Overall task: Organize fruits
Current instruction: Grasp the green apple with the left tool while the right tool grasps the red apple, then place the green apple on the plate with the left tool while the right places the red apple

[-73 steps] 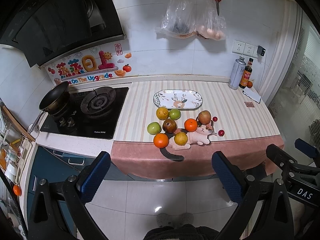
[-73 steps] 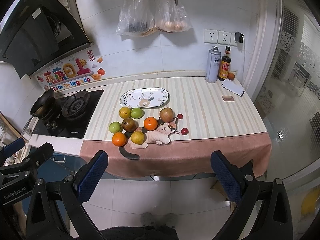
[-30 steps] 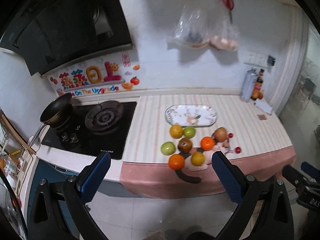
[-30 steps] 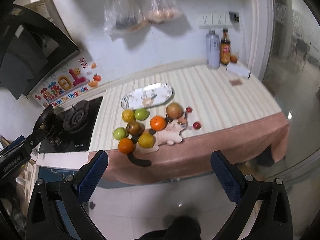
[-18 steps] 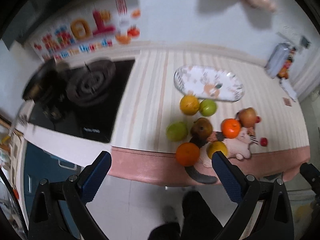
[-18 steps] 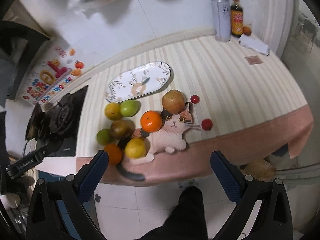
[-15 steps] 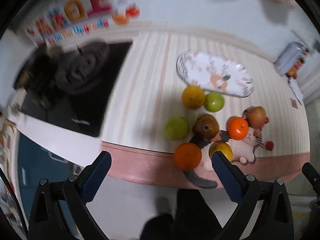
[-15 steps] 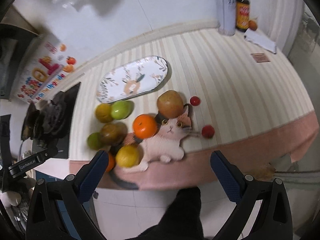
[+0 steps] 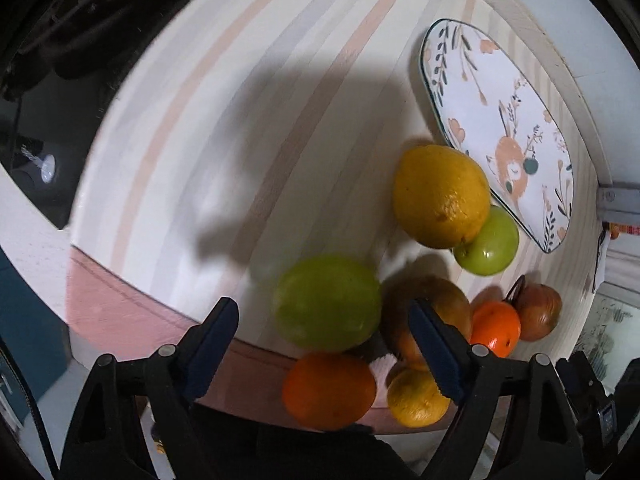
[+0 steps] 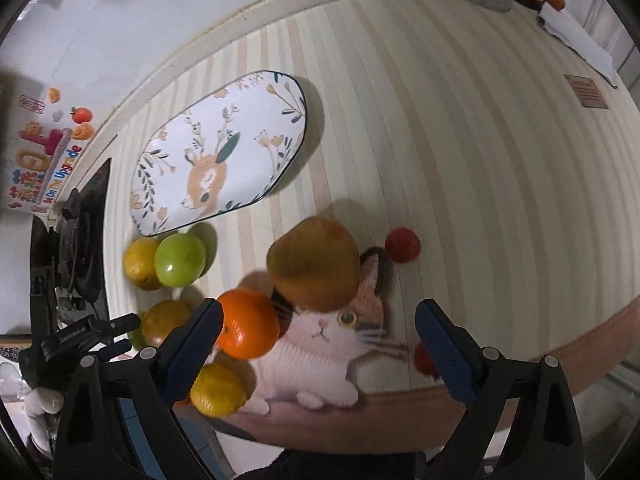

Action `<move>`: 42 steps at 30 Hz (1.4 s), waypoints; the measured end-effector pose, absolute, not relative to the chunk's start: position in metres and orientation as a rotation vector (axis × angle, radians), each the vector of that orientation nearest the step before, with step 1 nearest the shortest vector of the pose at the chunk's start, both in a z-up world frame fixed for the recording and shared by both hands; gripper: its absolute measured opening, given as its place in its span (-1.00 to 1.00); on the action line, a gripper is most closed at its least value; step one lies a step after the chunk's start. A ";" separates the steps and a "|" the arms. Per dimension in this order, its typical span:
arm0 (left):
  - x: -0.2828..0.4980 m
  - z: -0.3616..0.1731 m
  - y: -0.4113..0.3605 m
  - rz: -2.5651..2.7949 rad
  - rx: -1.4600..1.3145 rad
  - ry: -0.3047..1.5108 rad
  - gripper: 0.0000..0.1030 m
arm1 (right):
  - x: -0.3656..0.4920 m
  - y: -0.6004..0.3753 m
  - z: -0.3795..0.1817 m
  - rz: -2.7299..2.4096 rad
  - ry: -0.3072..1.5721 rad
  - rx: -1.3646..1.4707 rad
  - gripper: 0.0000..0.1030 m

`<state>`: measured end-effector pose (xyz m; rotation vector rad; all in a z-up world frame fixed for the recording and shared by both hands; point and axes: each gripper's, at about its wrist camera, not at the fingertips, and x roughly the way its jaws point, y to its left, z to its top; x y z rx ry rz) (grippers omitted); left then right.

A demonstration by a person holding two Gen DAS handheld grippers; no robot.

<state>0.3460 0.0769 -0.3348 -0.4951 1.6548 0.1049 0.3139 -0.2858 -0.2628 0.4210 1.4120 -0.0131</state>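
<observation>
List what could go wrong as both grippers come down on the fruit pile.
1. The fruits touch; the closing left gripper around the green fruit may nudge the orange at the counter edge onto the floor.
2. The right gripper, jaws closing near the brown fruit, could bump the neighbouring orange fruit.

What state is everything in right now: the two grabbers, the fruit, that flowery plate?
Left gripper: jaws closing, a green fruit between them, not yet pinched.
Right gripper: jaws closing, holding nothing.
Plate: empty.
Brown pear: loose on the cat mat.
Orange: loose, beside the pear.
Yellow citrus: touching a green apple.
</observation>
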 end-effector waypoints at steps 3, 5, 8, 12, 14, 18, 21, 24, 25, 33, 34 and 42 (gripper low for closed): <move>0.354 -0.341 0.072 0.090 -0.498 1.663 0.47 | 0.326 -0.286 -0.280 -0.011 1.447 0.427 0.91; 0.357 -0.347 0.069 0.087 -0.488 1.683 0.36 | 0.333 -0.284 -0.291 -0.011 1.472 0.426 0.90; 0.358 -0.351 0.070 0.088 -0.455 1.682 0.16 | 0.341 -0.280 -0.306 -0.006 1.511 0.423 0.70; 0.357 -0.350 0.071 0.072 -0.450 1.676 0.15 | 0.352 -0.272 -0.320 0.035 1.524 0.439 0.42; 0.356 -0.348 0.071 0.072 -0.433 1.677 0.15 | 0.357 -0.264 -0.322 0.054 1.511 0.416 0.37; 0.355 -0.345 0.070 0.081 -0.400 1.676 0.15 | 0.360 -0.252 -0.318 0.046 1.493 0.333 0.36; 0.356 -0.336 0.077 0.084 -0.392 1.666 0.15 | 0.359 -0.251 -0.317 0.053 1.500 0.338 0.35; 0.362 -0.321 0.081 0.073 -0.388 1.642 0.15 | 0.358 -0.250 -0.310 0.066 1.491 0.348 0.35; 0.364 -0.315 0.081 0.065 -0.389 1.635 0.15 | 0.358 -0.248 -0.306 0.073 1.484 0.354 0.35; 0.419 -0.231 0.038 -0.096 -0.357 1.486 0.15 | 0.394 -0.229 -0.261 0.152 1.385 0.385 0.35; 0.435 -0.222 0.028 -0.115 -0.339 1.469 0.15 | 0.404 -0.226 -0.260 0.153 1.376 0.382 0.35; 0.521 -0.250 -0.010 -0.125 -0.257 1.490 0.15 | 0.488 -0.211 -0.284 0.113 1.391 0.320 0.35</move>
